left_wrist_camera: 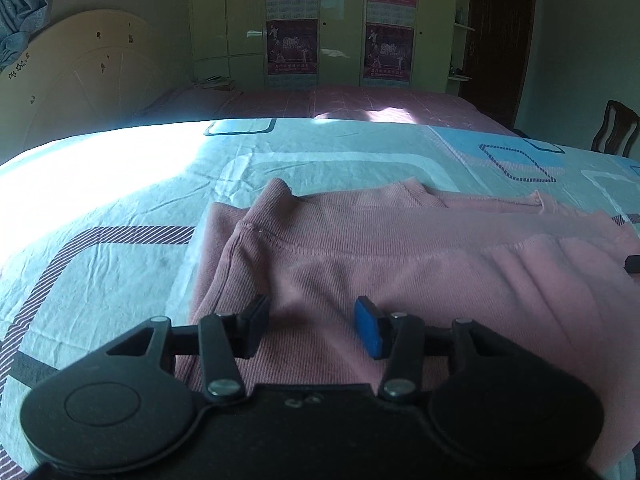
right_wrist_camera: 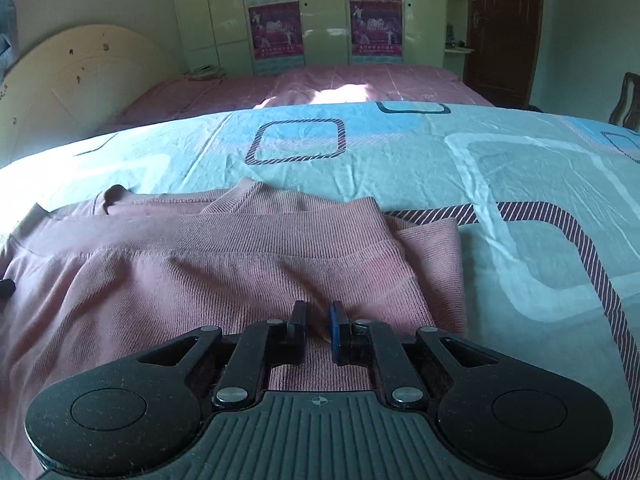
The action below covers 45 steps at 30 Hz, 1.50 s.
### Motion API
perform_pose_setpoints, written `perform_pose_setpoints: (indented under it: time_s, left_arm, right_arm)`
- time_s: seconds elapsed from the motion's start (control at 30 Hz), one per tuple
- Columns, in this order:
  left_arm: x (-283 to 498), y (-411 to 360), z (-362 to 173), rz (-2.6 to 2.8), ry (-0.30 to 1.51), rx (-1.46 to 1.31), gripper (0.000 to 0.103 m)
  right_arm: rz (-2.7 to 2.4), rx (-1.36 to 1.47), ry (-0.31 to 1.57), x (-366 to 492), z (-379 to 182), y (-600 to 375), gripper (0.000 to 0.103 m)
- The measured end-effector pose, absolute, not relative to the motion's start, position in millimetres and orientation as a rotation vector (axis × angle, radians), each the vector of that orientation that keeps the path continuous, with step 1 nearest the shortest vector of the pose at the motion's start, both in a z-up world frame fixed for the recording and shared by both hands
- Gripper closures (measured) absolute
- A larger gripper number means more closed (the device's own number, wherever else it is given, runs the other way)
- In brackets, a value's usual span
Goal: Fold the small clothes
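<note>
Closest to my left lens, the left gripper (left_wrist_camera: 312, 326) hung over the pink ribbed garment (left_wrist_camera: 400, 264), its jaws spread wide with bare cloth showing between them and nothing held. My right gripper (right_wrist_camera: 318, 330) had its jaws drawn nearly together, and a small ridge of the same garment (right_wrist_camera: 224, 264) rose in the narrow gap; I could not tell whether the cloth was truly pinched. That garment lay folded in layers on the bed, on a pale blue bedsheet (right_wrist_camera: 520, 184) patterned with striped rounded squares. Beyond it I saw a pink checked bedspread (right_wrist_camera: 360, 80), a cream headboard (left_wrist_camera: 80, 76) leaning at the wall, green wardrobe doors (left_wrist_camera: 344, 20) with magenta posters (left_wrist_camera: 292, 46) on which I read "2010", a dark door (right_wrist_camera: 504, 28), and a wooden chair (left_wrist_camera: 616, 128).
</note>
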State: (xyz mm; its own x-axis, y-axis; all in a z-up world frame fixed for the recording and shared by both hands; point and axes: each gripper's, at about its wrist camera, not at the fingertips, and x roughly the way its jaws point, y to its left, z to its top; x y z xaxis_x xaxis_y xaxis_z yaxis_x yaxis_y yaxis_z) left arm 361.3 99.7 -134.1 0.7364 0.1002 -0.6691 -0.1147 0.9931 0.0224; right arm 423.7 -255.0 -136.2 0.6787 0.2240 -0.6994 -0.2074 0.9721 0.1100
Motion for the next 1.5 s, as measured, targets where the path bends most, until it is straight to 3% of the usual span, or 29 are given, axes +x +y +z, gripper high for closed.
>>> perform_pose_setpoints:
  time_s: [0.17,0.23,0.27,0.3,0.63,0.8,1.07,1.2,1.5]
  left_arm:
    - [339,83,-129,0.078,0.74,-0.025,0.053]
    - [331,86,-140,0.097,0.774,-0.047,0.052]
    - [327,88,-144,0.111,0.777,-0.047,0.05]
    - [324,90,-147,0.121,0.775,-0.045,0.047]
    - [300,94,-137,0.144,0.779,-0.053,0.045]
    - [290,102,-144,0.137,0.77,-0.037,0.044]
    - [272,104,-146,0.122,0.79,-0.014,0.045]
    - [274,108,-142,0.122,0.813,-0.05,0.046]
    - [272,109,-126,0.111,0.822,-0.174,0.042]
  right_arm:
    - [0.378,0.044,0.757,393,-118,-229,0.09]
    - [0.432,0.042,0.765,382,-122,-214,0.074]
    - [0.441,0.022,0.761,377,-125,-209,0.054]
    - [0.435,-0.012,0.76,374,-131,-205,0.043]
    - [0.419,0.006,0.759,347,-124,-204,0.044]
    - [0.345,-0.037,0.816,343,-149,-205,0.043]
    - [0.334,-0.03,0.8,324,-125,-190,0.043]
    - [0.297,-0.103,0.858,318,-146,-175,0.043]
    - [0.318,-0.024,0.811,313,-120,-156,0.043]
